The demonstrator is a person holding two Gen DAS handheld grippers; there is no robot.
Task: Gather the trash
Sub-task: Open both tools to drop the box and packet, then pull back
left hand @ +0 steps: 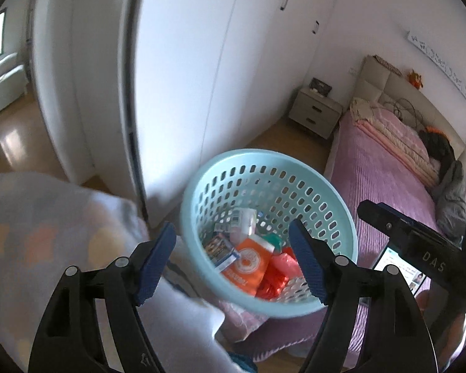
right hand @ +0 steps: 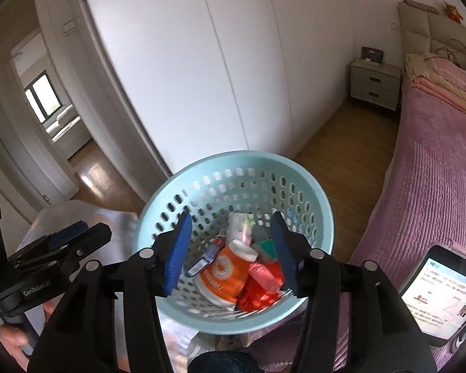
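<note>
A light blue perforated basket (left hand: 198, 192) (right hand: 307, 183) stands at the corner of the bed and holds several pieces of trash: an orange pouch (left hand: 248, 264) (right hand: 223, 273), a red crumpled wrapper (left hand: 276, 276) (right hand: 258, 295), a white tube (right hand: 240, 227) and small cartons (left hand: 222, 250). My left gripper (left hand: 233, 264) is open and empty just above the basket's near rim. My right gripper (right hand: 231, 255) is open and empty over the basket; its body shows at the right of the left wrist view (left hand: 419, 242).
A pink bed (left hand: 385, 192) (right hand: 435, 171) stretches to the right. A pale blanket (left hand: 46, 233) lies at the left. White wardrobe doors (right hand: 186, 77) stand behind. A bedside cabinet (right hand: 374, 84) stands at the back. A lit phone (right hand: 441, 295) is at the right. An open doorway (right hand: 52, 112) is far left.
</note>
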